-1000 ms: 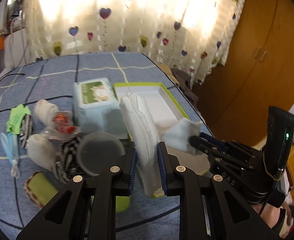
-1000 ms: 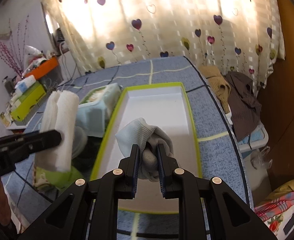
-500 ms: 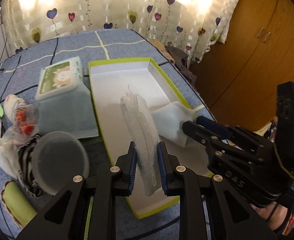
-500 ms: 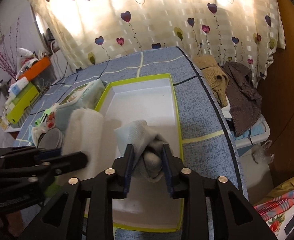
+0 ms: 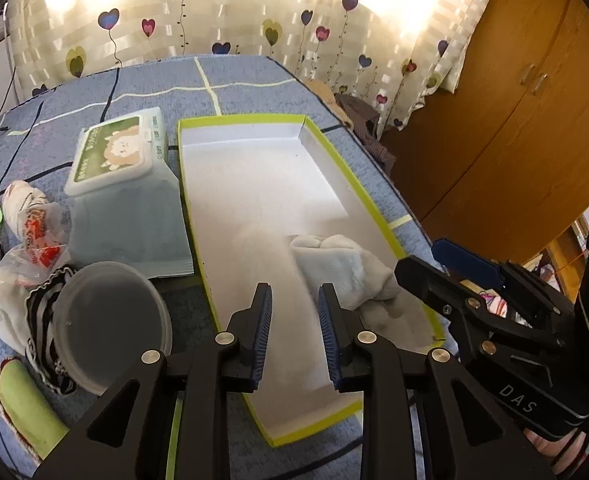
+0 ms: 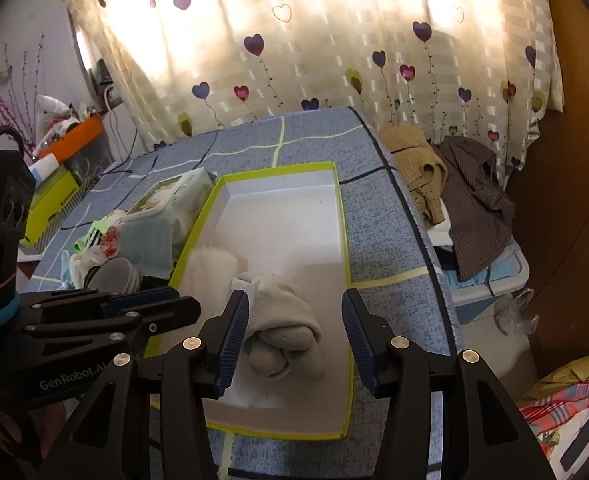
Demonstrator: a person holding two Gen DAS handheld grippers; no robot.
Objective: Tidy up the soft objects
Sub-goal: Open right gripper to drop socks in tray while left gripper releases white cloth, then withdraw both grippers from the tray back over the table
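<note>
A green-rimmed white box [image 5: 374,204] [image 6: 346,240] lies on the blue bedspread. A rolled grey sock [image 6: 282,332] [image 5: 346,272] lies inside it, between the spread fingers of my open right gripper [image 6: 296,334], which hovers just above it. A white folded cloth [image 6: 210,276], blurred, lies in the box beside the sock; in the left wrist view it [image 5: 290,280] shows blurred between the fingers of my left gripper [image 5: 294,328], whose jaws stand apart and do not press it.
Left of the box are a wet-wipes pack [image 5: 122,184], a clear plastic lid [image 5: 110,320], striped and white socks [image 5: 42,312], a green roll [image 5: 26,408] and a snack wrapper [image 5: 38,236]. Clothes [image 6: 454,184] hang off the bed's right edge. A wooden wardrobe [image 5: 534,100] stands right.
Both grippers have opened. The sock has dropped from the right gripper into the box, and the white cloth has slipped from the left gripper into the box beside it.
</note>
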